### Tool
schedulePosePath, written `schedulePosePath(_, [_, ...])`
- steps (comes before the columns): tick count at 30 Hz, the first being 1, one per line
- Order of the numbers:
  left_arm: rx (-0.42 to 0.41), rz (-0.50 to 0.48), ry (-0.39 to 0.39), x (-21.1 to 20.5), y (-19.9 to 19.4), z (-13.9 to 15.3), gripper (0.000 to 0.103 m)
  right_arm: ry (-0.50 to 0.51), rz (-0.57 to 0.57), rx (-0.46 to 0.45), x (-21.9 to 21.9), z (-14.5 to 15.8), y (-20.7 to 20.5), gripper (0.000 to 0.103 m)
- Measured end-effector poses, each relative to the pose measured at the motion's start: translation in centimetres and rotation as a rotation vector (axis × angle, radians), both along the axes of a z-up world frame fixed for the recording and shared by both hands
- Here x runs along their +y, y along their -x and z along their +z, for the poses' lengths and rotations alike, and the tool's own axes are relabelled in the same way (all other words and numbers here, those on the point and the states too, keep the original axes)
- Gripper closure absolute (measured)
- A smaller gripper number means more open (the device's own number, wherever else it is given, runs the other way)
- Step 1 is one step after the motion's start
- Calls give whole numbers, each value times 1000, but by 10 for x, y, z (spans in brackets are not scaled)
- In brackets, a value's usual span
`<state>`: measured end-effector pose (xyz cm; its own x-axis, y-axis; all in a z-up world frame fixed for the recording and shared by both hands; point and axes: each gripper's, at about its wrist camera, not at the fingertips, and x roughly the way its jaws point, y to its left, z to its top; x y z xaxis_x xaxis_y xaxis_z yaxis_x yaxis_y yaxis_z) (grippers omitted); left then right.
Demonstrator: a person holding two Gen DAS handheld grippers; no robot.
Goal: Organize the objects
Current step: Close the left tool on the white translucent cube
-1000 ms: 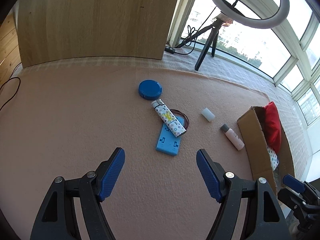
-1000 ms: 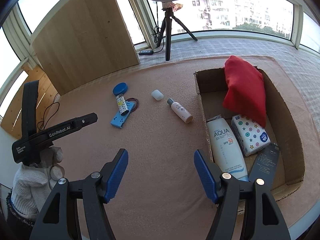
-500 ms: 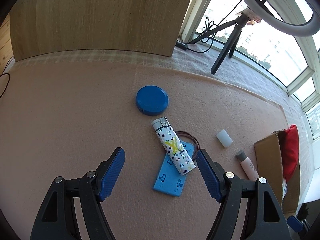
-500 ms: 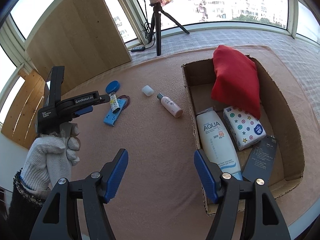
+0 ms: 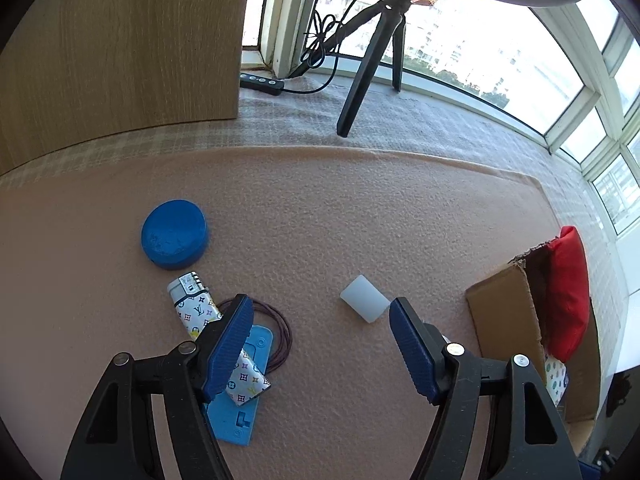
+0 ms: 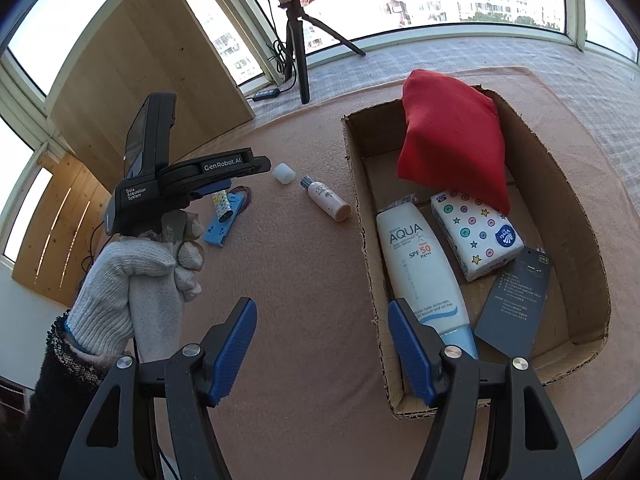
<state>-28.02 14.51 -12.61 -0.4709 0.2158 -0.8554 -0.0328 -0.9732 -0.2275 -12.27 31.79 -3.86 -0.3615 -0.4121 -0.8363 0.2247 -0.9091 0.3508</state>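
Loose on the mat: lighter point(image 5: 208, 332) across blue plate point(image 5: 240, 400), cap point(image 5: 365, 298), bottle point(image 6: 326, 199), my left gripper point(image 5: 320, 344) above them, jaws wide to pick; my right gripper point(image 6: 320, 344), jaws wide, empty, waits by the box point(image 6: 560, 184).

left gripper point(image 5: 320, 344): moved forward and low over the pink mat, jaws wide apart, now reaching the loose items
patterned lighter point(image 5: 208, 332): now partly behind the left blue pad
white cap point(image 5: 365, 298): now just ahead of the right pad
gloved hand point(image 6: 140, 276): closer to the right gripper's camera
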Motion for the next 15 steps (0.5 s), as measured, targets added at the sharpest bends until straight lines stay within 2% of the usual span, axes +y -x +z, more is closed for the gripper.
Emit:
schedulePosePath(6, [-14,-6,-1,17,21,-11,40,1,-8,-14,10,-3,-4,39])
schedulePosePath(9, [-19,-19,19,26,32,-16,51,-1,-8,-19,14,-4,-6,39])
schedulePosePath(11, [-30,-33,26,31,38,-20,61,-2,-8,-20,16,-4,-7,39])
schedulePosePath(15, [-27,-70,70,38,42,-24,67,-1,-13,-17,20,-4,-7,39])
